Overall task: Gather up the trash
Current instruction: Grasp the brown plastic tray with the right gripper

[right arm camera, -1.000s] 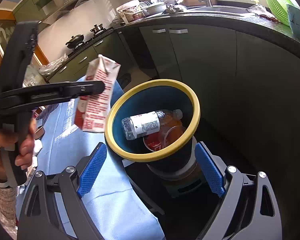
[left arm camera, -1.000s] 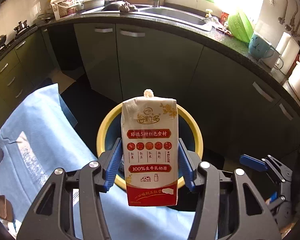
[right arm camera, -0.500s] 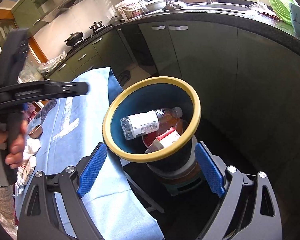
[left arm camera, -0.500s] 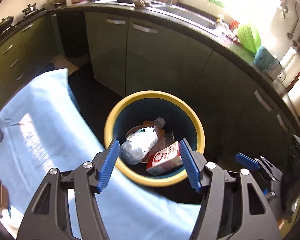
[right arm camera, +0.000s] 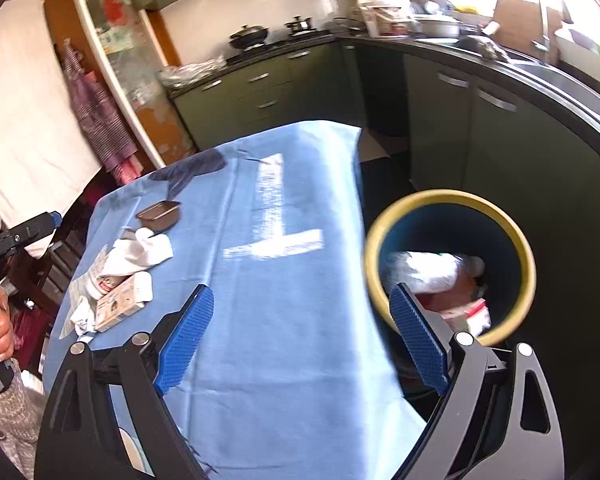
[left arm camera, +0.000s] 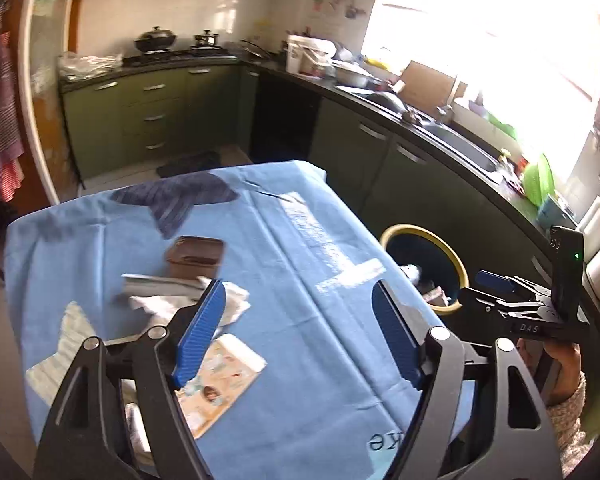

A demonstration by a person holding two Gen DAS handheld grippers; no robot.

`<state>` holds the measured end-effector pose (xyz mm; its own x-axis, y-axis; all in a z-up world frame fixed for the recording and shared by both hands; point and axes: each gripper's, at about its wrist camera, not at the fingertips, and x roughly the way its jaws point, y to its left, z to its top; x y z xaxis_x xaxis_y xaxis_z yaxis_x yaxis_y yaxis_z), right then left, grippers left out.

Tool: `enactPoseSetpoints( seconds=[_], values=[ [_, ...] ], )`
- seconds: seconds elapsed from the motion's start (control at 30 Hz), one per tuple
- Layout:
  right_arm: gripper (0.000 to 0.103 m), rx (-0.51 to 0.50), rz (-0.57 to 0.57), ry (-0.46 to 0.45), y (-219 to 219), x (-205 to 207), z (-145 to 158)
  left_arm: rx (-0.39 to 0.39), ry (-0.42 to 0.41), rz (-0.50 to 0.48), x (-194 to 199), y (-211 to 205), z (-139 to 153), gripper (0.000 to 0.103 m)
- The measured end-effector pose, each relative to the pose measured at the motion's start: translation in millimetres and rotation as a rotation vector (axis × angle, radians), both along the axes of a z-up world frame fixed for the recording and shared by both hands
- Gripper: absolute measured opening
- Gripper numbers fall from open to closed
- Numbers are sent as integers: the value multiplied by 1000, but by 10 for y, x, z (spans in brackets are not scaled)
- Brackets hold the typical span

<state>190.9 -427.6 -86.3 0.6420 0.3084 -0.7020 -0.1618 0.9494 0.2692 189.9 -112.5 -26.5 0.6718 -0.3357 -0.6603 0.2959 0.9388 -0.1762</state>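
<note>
My left gripper (left arm camera: 296,332) hangs over the blue-clothed table (left arm camera: 300,220), jaws opening, with nothing between the blue pads. Ahead of it lie a brown tray (left arm camera: 195,256), crumpled white tissue (left arm camera: 188,304) and a flat printed packet (left arm camera: 220,380). My right gripper (right arm camera: 302,338) is open and empty, straddling the table's right edge and the yellow-rimmed bin (right arm camera: 450,196). A clear bottle (right arm camera: 424,272) and a red-and-white carton (right arm camera: 466,316) lie in the bin. In the right wrist view the tray (right arm camera: 159,214), tissue (right arm camera: 140,250) and a small box (right arm camera: 120,304) sit at the table's left.
Dark green cabinets (left arm camera: 152,120) and a black counter (left arm camera: 420,120) with a sink run behind and to the right of the bin (left arm camera: 412,227). A hand (left arm camera: 560,368) holds the right gripper's handle at the right edge. Cloths (right arm camera: 100,120) hang at the left.
The carton left my left gripper and now lies in the bin. Both grippers swung left from the bin toward the table. The left jaws stand wider.
</note>
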Motion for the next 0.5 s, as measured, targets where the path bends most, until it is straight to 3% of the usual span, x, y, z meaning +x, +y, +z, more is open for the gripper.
enactPoseSetpoints(
  seconds=[0.17, 0.23, 0.4, 0.5],
  values=[
    [85, 14, 219, 46, 979, 434, 104, -32, -52, 162, -187, 808, 6, 79],
    [75, 23, 277, 93, 1343, 669, 86, -50, -47, 191, -217, 1030, -42, 79],
    [72, -6, 435, 144, 2139, 1344, 13, -90, -20, 225, -269, 1372, -184, 79],
    [72, -69, 439, 226, 2382, 1730, -173, -99, -12, 235, -297, 1491, -245, 79]
  ],
)
